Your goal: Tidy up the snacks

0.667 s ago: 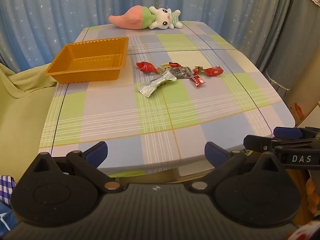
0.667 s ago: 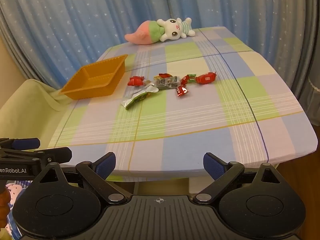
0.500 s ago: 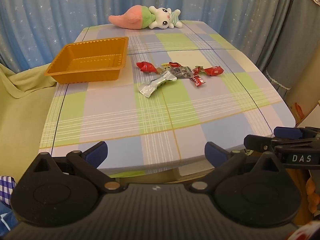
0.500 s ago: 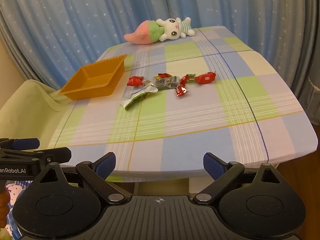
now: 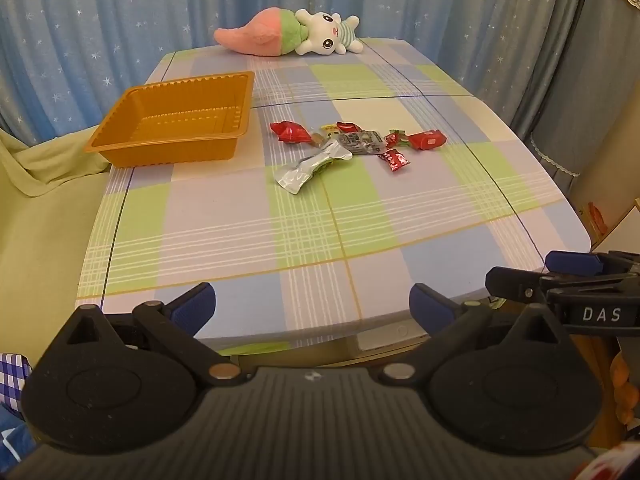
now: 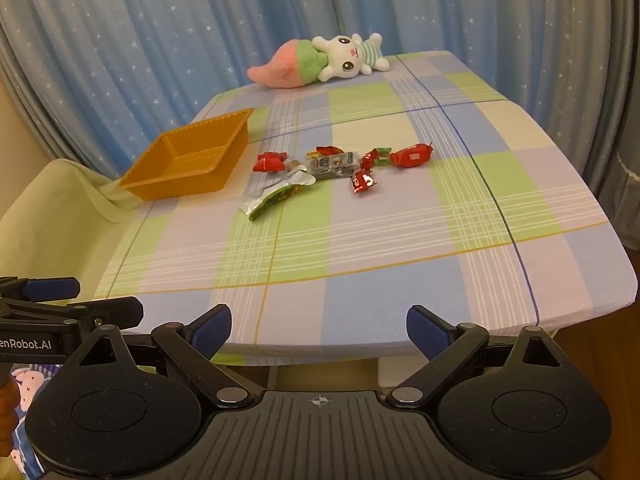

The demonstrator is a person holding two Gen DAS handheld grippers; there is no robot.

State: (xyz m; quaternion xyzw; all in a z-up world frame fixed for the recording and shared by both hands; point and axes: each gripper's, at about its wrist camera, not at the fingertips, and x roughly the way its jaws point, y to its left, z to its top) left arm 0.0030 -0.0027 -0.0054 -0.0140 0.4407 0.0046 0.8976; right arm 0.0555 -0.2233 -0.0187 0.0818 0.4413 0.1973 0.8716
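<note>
Fingers (image 5: 192, 307) of the left gripper (image 5: 312, 304) stood spread wide with nothing between them, hanging over the near edge of the table (image 5: 248, 240). In the left wrist view the snacks (image 5: 352, 144) lay well ahead of the fingertips, out in the middle of the checked cloth and slightly right of the gripper's centre line. An orange tray (image 5: 176, 120) sat to their left, near but apart from them, with nothing visible in it. One silver pouch (image 5: 312, 166) lay nearest the gripper, a grey printed packet (image 5: 362, 142) just behind it, and about four red wrapped sweets were scattered around these; the small pieces overlapped, so the count was uncertain. One plush toy (image 5: 288, 36) lay at the far edge. The right gripper (image 5: 560, 292) showed at the right margin, beside the table's corner.

From the right wrist view, the right gripper (image 6: 319, 332) also had its fingers (image 6: 426, 334) released and bare, poised above the near table edge (image 6: 360, 312). The snacks (image 6: 340, 168) lay far ahead and roughly centred between the fingers. One tray (image 6: 188, 160) stood left of them, one pouch (image 6: 276, 194) at the front left of the group, one plush toy (image 6: 320, 60) at the back. The left gripper (image 6: 60, 308) reached in at the left margin.
</note>
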